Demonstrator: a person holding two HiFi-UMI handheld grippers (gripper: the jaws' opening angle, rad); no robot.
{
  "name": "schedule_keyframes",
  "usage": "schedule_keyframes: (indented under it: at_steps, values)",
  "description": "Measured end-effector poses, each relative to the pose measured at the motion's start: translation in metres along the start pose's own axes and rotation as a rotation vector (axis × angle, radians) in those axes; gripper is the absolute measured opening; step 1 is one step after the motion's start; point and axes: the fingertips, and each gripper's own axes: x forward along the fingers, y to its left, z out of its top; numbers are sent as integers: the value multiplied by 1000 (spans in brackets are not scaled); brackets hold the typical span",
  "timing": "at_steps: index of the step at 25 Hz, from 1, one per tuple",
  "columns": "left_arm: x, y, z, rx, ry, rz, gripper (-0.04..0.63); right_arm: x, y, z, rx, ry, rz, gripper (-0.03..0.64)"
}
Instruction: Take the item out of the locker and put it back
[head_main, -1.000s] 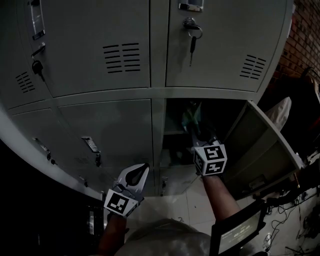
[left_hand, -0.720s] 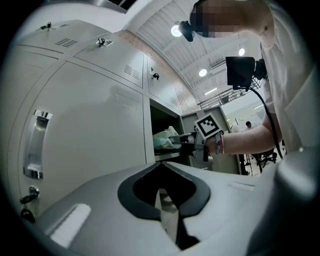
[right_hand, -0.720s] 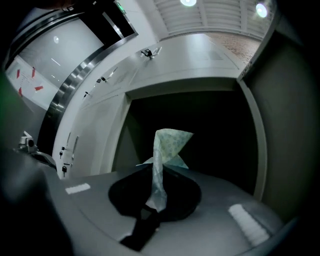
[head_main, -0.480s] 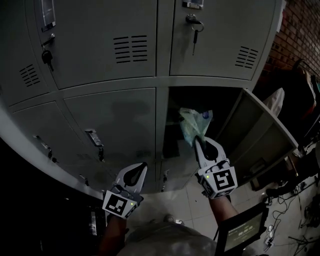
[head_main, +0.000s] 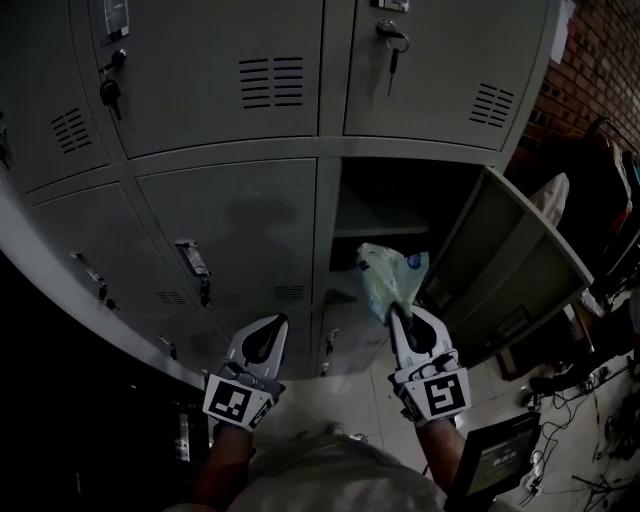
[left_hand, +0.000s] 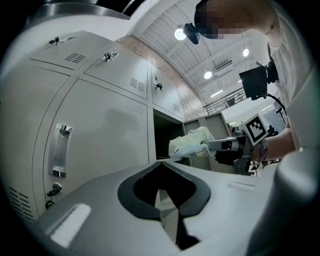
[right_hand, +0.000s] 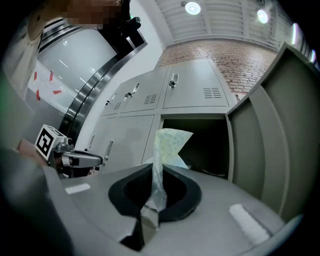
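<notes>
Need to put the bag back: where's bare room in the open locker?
Above the shelf, between the locker frame and the open door, looks bare. Before the lower opening it is crowded: the bag in the right hand-held gripper.

Walls: on your right stands a red brick wall (head_main: 600, 50)
Furniture: a bank of grey metal lockers (head_main: 230, 90) fills the space in front of you; the doors have louvred vents; keys (head_main: 392, 62) hang from upper locks
Floor: pale tiles (head_main: 365, 400) lie below you; dark cables (head_main: 590, 440) trail at your right
Light: round ceiling lamps (right_hand: 192, 7) glow on a white ribbed ceiling (left_hand: 160, 35); your head view is dim
</notes>
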Motion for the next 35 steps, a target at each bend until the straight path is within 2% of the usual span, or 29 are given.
schedule_keyframes:
  at_steps: [4, 10, 20, 28, 35]
  values:
    - [2, 5, 5, 13, -7, 26, 0, 10, -3, 5, -2, -8, 17, 5]
    - [11, 2, 6, 12, -1, 23, 0, 24, -1, 0, -15, 9, 47, 5]
    - [26, -17, 5, 41, 18, -20, 0, 28, 1, 1, -4, 2, 67, 5]
    - [26, -33, 7, 28, 10, -72, 0, 21, 0, 5, -6, -13, 62, 5]
    - [31, -32, 14, 33, -17, -79, 0, 29, -9, 14, -15, -46, 45, 5]
